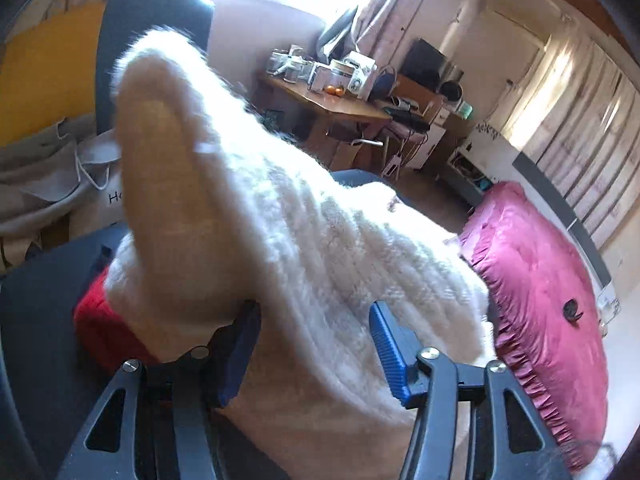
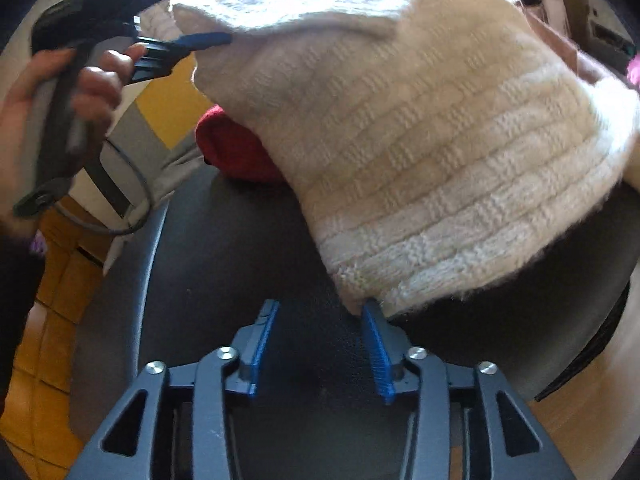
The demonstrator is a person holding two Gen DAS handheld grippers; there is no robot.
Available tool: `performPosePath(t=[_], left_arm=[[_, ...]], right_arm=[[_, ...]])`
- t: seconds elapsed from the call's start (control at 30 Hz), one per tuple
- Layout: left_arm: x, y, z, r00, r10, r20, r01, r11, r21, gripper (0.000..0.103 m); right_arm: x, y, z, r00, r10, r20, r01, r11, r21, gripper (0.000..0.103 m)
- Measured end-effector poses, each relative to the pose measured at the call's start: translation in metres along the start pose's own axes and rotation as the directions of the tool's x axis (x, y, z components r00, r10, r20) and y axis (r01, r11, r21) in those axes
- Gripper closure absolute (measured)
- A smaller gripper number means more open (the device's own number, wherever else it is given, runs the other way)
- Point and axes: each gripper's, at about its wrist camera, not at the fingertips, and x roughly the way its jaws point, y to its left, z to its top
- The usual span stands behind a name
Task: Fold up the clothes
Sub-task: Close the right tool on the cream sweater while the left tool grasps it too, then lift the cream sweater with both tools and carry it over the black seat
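Right wrist view: white knit sweater (image 2: pixel 420 132) draped over dark table (image 2: pixel 240 248).
Right gripper (image 2: pixel 320 320): jaws apart, sweater corner brushing one pad, unclamped.
Left gripper (image 1: pixel 312 328): jaws wide, sweater between, not pinched.
Red garment (image 2: pixel 236 148): under sweater.

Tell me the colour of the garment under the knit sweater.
Red, clearest in the right wrist view, peeking out beneath the cream sweater.

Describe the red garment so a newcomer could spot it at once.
Start at the dark table. At its far end a fluffy cream knitted sweater is draped. The red garment lies bunched on the table, partly under the sweater's edge: the only red thing there.
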Motion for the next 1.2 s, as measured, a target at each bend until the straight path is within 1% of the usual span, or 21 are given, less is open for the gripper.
performPosePath(t=[0.03,0.07,0.1,0.2,0.33,0.4,0.5,0.6,0.7,0.77,0.87,0.97,1.03,1.1,1.17,1.2], left_arm=[[0.004,0.000,-0.001,1.000,0.001,-0.004,-0.001,1.000,0.009,0.075],[0.004,-0.001,-0.002,1.000,-0.008,-0.009,0.008,1.000,0.013,0.094],[0.004,-0.002,-0.004,1.000,-0.017,-0.013,0.017,1.000,0.018,0.098],[-0.012,-0.005,-0.015,0.999,-0.027,0.030,0.025,0.998,0.058,0.098],[-0.049,0.002,-0.029,0.994,-0.084,0.073,0.079,0.995,0.063,0.099],[-0.071,0.008,-0.039,0.990,-0.108,0.091,0.103,0.992,0.067,0.099],[-0.106,0.023,-0.065,0.984,-0.153,0.096,0.149,0.988,0.047,0.099],[-0.131,0.047,-0.100,0.985,-0.154,0.077,0.154,0.988,0.012,0.099],[-0.153,0.080,-0.143,0.989,-0.140,0.051,0.141,0.990,-0.025,0.099],[-0.164,0.101,-0.175,0.993,-0.112,0.024,0.113,0.992,-0.052,0.099],[-0.178,0.143,-0.219,0.997,-0.075,-0.008,0.074,0.989,-0.131,0.099],[-0.189,0.177,-0.253,0.998,-0.062,-0.030,0.053,0.972,-0.229,0.099],[-0.196,0.195,-0.279,0.998,-0.022,-0.054,0.008,0.966,-0.259,0.099],[-0.199,0.209,-0.301,0.996,-0.035,-0.080,0.009,0.950,-0.312,0.098],[-0.207,0.217,-0.316,0.996,-0.052,-0.069,0.024,0.933,-0.360,0.097],[-0.212,0.222,-0.323,0.997,-0.056,-0.051,0.032,0.922,-0.385,0.097]], right_arm=[[0.001,0.001,0.001,1.000,0.009,0.001,-0.009,1.000,0.008,0.054],[0.001,0.002,0.001,1.000,0.012,0.002,-0.012,1.000,0.010,0.053],[0.002,0.002,0.001,1.000,0.012,0.002,-0.012,1.000,0.009,0.053],[0.003,0.003,0.001,1.000,0.008,0.004,-0.008,1.000,0.006,0.051],[0.004,0.008,0.002,1.000,-0.012,-0.003,0.012,1.000,0.007,0.050],[0.003,0.009,0.003,1.000,-0.007,-0.009,0.007,1.000,0.028,0.047],[-0.002,0.009,-0.003,1.000,-0.009,-0.016,0.010,0.999,0.039,0.046],[-0.010,0.013,-0.010,1.000,-0.005,-0.022,0.006,1.000,0.029,0.046],[-0.014,0.024,-0.016,0.999,-0.005,-0.032,0.005,1.000,-0.006,0.046],[-0.015,0.034,-0.020,0.999,0.000,-0.044,-0.002,1.000,-0.030,0.046],[-0.013,0.049,-0.026,0.997,0.006,-0.074,-0.012,0.997,-0.074,0.046],[-0.005,0.065,-0.036,0.990,0.033,-0.140,-0.048,0.993,-0.107,0.046],[0.001,0.077,-0.043,0.981,0.049,-0.186,-0.074,0.988,-0.133,0.046],[0.009,0.091,-0.051,0.970,0.055,-0.235,-0.098,0.980,-0.174,0.046],[0.014,0.102,-0.057,0.957,0.073,-0.282,-0.132,0.972,-0.196,0.046],[0.015,0.107,-0.059,0.949,0.083,-0.303,-0.150,0.967,-0.204,0.046]])
